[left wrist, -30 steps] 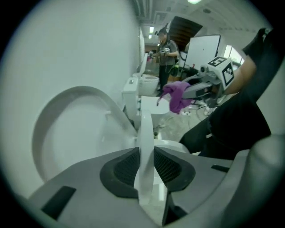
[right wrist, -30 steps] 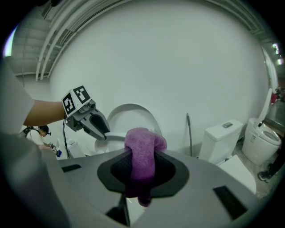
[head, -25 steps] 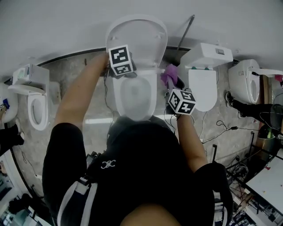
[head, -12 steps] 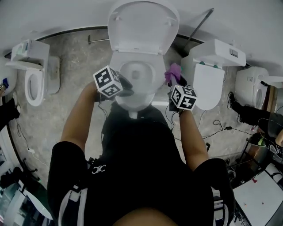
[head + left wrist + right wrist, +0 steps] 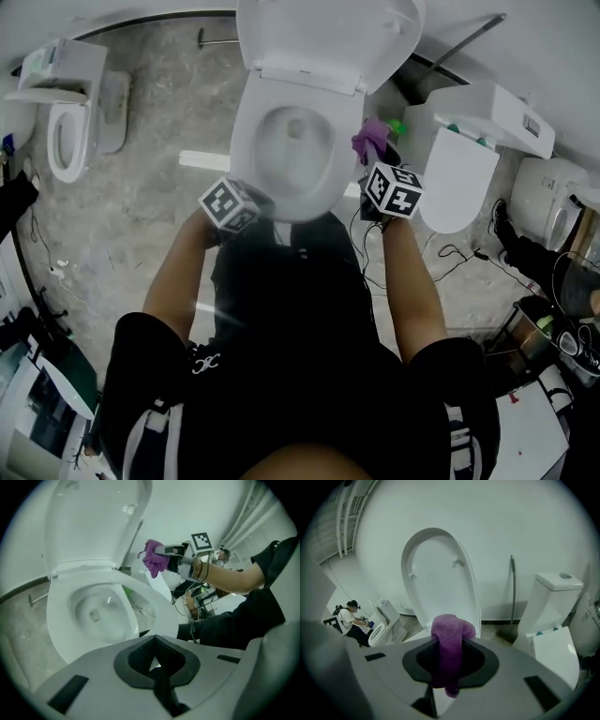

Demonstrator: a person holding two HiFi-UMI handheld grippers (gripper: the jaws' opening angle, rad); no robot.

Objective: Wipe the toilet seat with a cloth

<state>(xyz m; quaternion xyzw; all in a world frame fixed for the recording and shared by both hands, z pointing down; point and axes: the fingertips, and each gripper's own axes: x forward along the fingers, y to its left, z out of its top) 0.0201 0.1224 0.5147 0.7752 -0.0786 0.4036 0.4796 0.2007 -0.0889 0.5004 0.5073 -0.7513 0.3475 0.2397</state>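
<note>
In the middle of the floor, toilet seat (image 5: 245, 141): lies down flat on its bowl (image 5: 296, 141); the lid (image 5: 328, 37) stands raised against the far wall.
Cloth (image 5: 371, 139): purple and bunched. It is held up just right of the seat's right edge and clear of it in the left gripper view.
Right hand-held gripper (image 5: 375, 161): jaws clamped on the cloth, which swells above them and hangs down between them.
Left hand-held gripper (image 5: 265, 203): at the near left rim of the seat. Its jaws are pressed together with nothing between them. Whether it touches the seat cannot be told.
Right side: a second toilet (image 5: 459, 173) with its lid down stands near.
Left side: a third toilet (image 5: 70, 141) stands well apart on the mottled floor (image 5: 150, 187).
Far wall: a thin rod (image 5: 513, 592) leans beside the lid.
Far left: a crouching person (image 5: 350, 617).
</note>
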